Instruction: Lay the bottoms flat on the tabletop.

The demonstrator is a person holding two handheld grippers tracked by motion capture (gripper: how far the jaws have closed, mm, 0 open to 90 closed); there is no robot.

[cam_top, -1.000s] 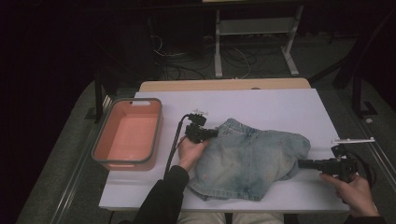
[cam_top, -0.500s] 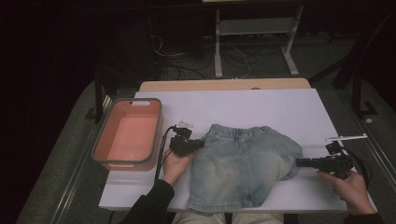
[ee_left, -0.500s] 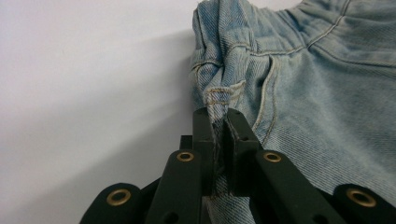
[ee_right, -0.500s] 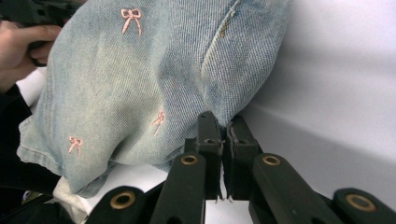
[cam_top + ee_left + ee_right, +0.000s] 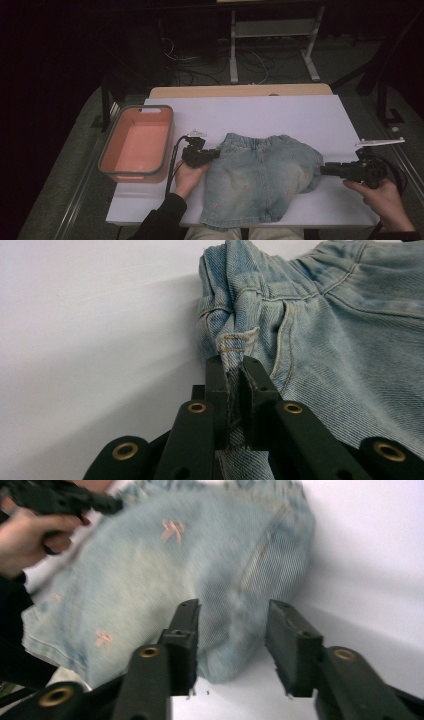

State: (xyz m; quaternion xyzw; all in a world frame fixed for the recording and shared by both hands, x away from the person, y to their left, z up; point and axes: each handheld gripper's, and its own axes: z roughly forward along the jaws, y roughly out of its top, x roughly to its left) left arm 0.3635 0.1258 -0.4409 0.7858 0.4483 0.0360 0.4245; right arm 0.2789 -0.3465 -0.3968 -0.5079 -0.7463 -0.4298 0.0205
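Note:
Light-blue denim shorts [image 5: 260, 175] with small pink bows lie spread on the white table [image 5: 260, 115], their hem hanging over the near edge. My left gripper [image 5: 216, 152] is at their left side, shut on a fold of the waistband corner [image 5: 234, 370]. My right gripper [image 5: 324, 170] is at the shorts' right edge. Its jaws have just been opening and now stand apart [image 5: 232, 615], with the denim edge [image 5: 175, 565] lying between and beyond them, not pressed. The left gripper [image 5: 65, 497] and its hand show at the top left of the right gripper view.
A salmon-pink tub with a grey rim [image 5: 105, 150] sits empty at the table's left edge, close to my left hand. Bare white tabletop extends behind the shorts. Dark floor with cables and a metal stand lies beyond the table.
My left gripper has drawn the shorts' corner leftward and nearer, pulling the denim out flatter. The right hand has stayed at the shorts' right edge.

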